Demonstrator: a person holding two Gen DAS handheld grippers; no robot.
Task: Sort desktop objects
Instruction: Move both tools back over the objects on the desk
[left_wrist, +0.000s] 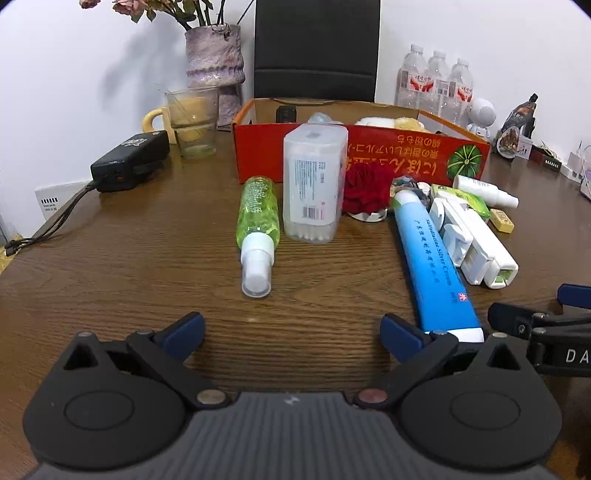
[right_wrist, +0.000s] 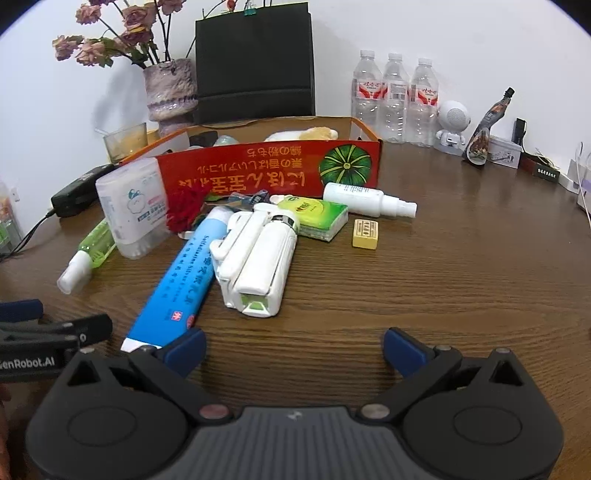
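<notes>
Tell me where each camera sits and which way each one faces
Left wrist: behind the open left claw, low over the table, facing the green spray bottle and red box; right claw at its right edge.
Right wrist: behind the open right claw, facing the white device.
Shared: blue tube, box, bottle.

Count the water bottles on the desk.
3, standing in a row against the back wall, right of the red box: left bottle, middle bottle, right bottle. The box could hide others.
</notes>
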